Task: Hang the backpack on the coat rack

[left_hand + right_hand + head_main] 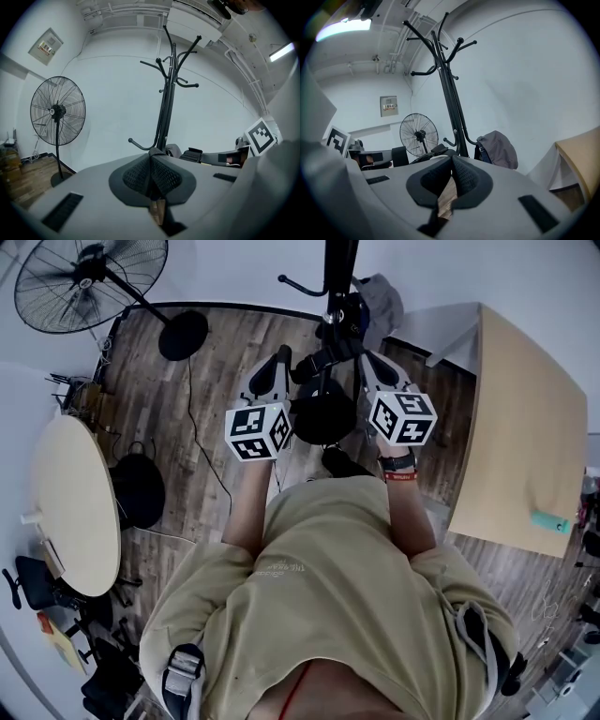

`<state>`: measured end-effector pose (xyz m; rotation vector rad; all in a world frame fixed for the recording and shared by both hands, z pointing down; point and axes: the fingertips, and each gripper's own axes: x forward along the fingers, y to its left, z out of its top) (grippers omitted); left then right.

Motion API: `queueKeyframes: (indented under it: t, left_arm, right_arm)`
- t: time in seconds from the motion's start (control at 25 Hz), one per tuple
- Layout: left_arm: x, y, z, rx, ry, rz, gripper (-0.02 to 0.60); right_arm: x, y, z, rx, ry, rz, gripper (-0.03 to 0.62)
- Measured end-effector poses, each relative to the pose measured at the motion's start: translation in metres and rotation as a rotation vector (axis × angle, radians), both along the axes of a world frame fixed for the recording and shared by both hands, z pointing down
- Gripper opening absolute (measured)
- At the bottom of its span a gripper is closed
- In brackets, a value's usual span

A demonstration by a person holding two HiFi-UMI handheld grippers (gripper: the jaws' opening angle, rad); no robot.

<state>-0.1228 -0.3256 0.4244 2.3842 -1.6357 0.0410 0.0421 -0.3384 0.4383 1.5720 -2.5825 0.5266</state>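
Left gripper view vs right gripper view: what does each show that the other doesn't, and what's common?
Left only: the fan's base and the right gripper's cube. Right only: the table, the left gripper's cube, and the backpack in plain sight. Both: coat rack, fan, wall panel.

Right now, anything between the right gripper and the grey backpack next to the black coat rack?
Nothing visible. From the right gripper, jaws shut and empty, the grey fabric backpack shows unobstructed, just right of the pole of the black metal coat rack. The pole stands beside that line, not across it.
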Motion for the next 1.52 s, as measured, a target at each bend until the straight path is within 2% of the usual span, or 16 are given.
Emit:
queueKeyframes:
  t: [0.4,0.84,1.52]
  left_arm:
    - [0.012,-0.028,0.004,-0.009,-0.019,0.005,0.026]
    - [0.017,-0.050,0.018,-0.035,-0.043,-0.002,0.026]
    - [0.014,-0.045,0.073,-0.145,-0.077,-0.013,0.025]
  right_arm:
    - [0.011,-0.030,0.004,-0.004,-0.017,0.009,0.018]
    - [0.001,-0.047,0.019,-0.013,0.013,0.007,0.018]
    - [-0.008,-0.040,0.068,-0.113,0.054,-0.037,0.018]
